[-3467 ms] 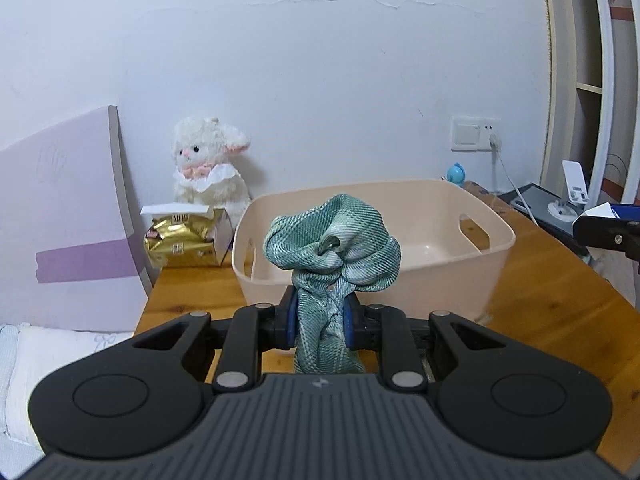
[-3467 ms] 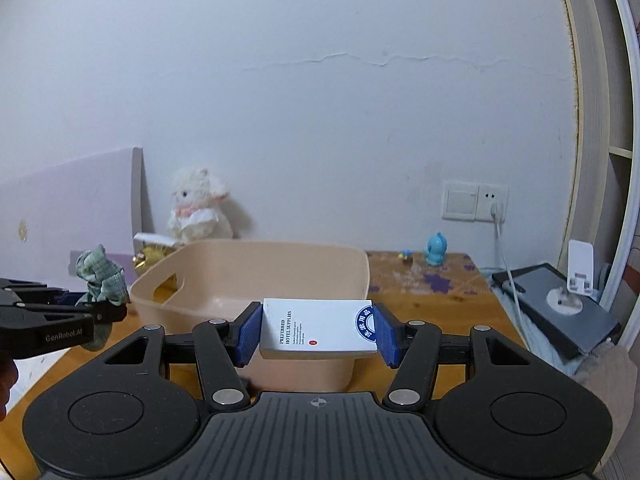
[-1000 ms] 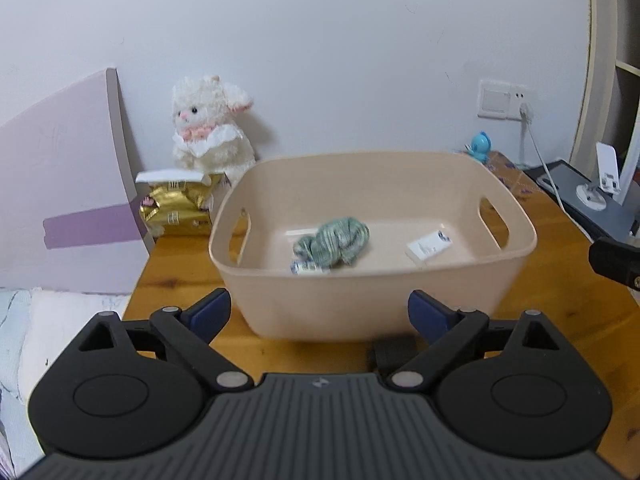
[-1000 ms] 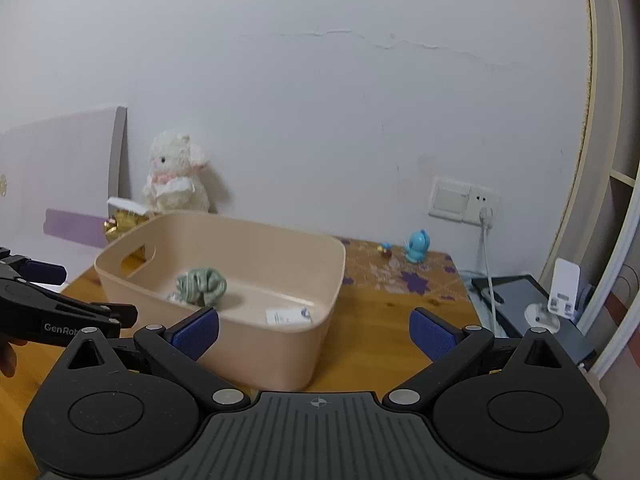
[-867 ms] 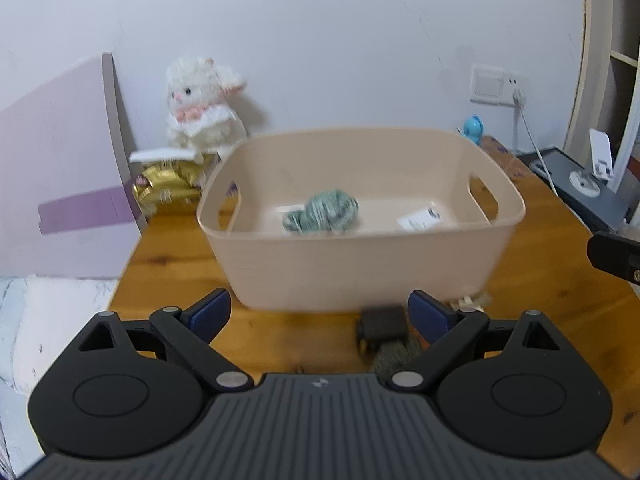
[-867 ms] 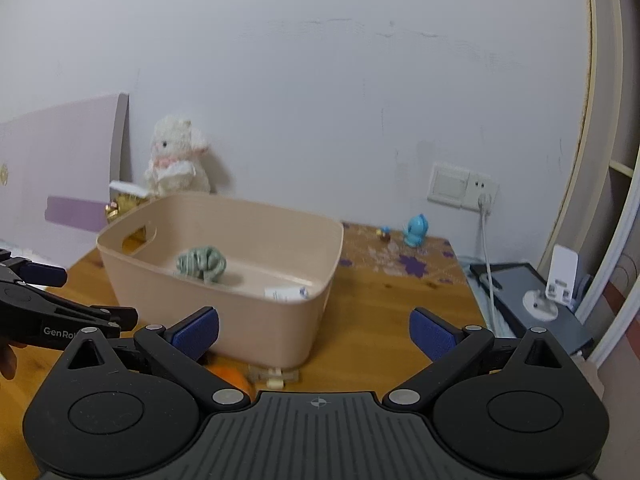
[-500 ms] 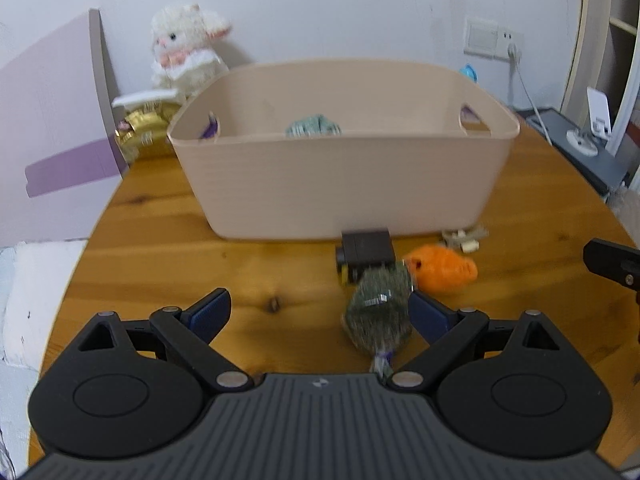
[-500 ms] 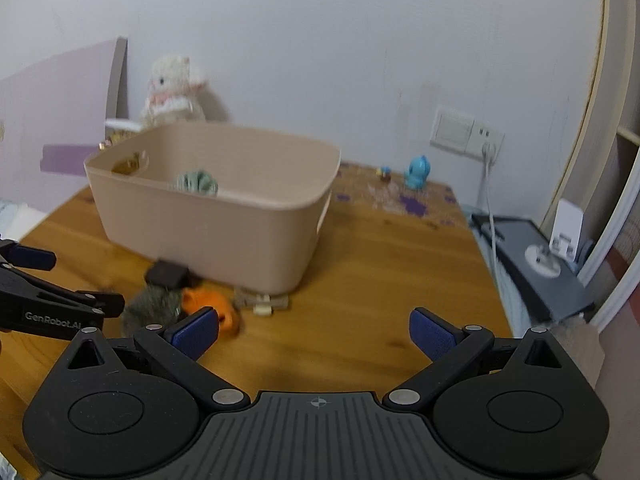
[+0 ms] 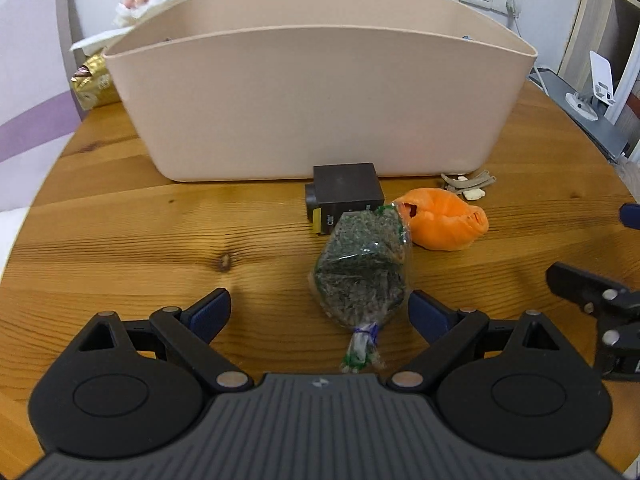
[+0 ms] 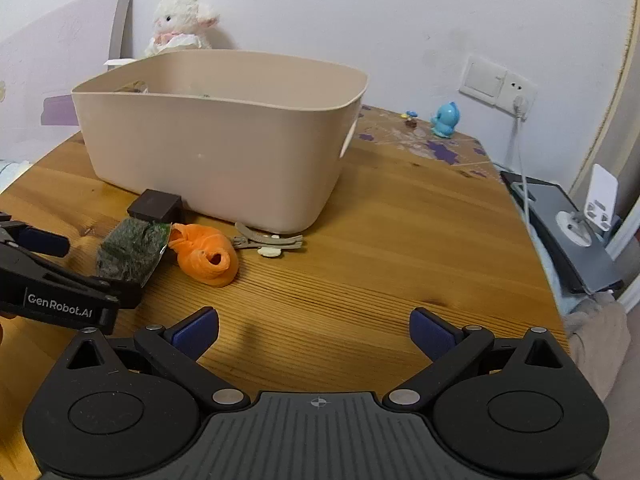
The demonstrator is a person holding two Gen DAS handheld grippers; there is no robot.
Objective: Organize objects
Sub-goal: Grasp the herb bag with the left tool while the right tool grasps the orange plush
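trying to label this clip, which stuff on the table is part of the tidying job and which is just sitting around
Part of the job:
- beige bin
- green herb packet, between the open left gripper fingers
- orange cloth
- dark box
- hair clip
- right gripper, open and empty

Just lying about:
- plush lamb
- gold packet
- blue figurine
- wall socket

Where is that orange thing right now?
The orange cloth lies on the wooden table before the beige bin, right of the green packet.
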